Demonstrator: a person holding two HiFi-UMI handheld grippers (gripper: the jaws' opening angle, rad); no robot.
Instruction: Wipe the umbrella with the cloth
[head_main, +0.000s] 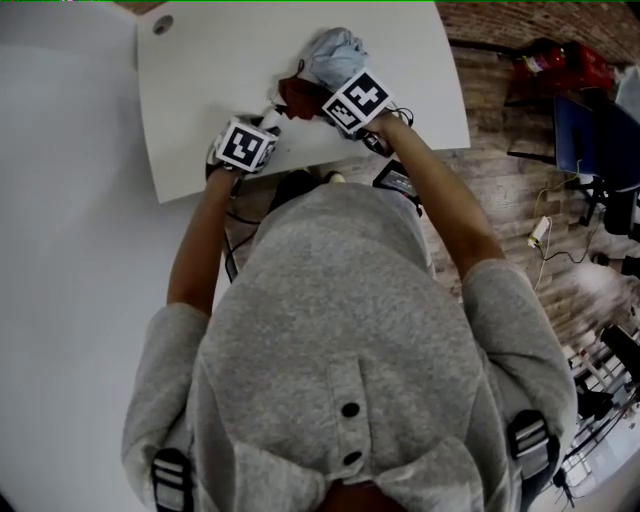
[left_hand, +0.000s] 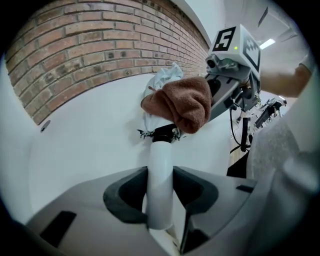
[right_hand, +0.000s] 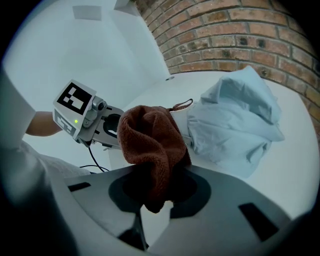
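**Head view:** Over the near part of the white tabletop (head_main: 220, 70), my left gripper (head_main: 270, 122) and right gripper (head_main: 312, 100) meet at the folded pale-blue fabric umbrella (head_main: 335, 52). It lies towards the tabletop's far right.

**Left gripper view:** The jaws are clamped on the umbrella's white cylindrical handle (left_hand: 161, 165). This rigid, smooth tube is, I judge, the best hold, though it may twist or slip.

**Right gripper view:** The jaws pinch a rust-brown terry cloth (right_hand: 150, 140), bunched just beside the canopy. The canopy looks light, soft and easily crumpled. I would press the wiping strokes gently towards the tabletop while the handle is steadied.
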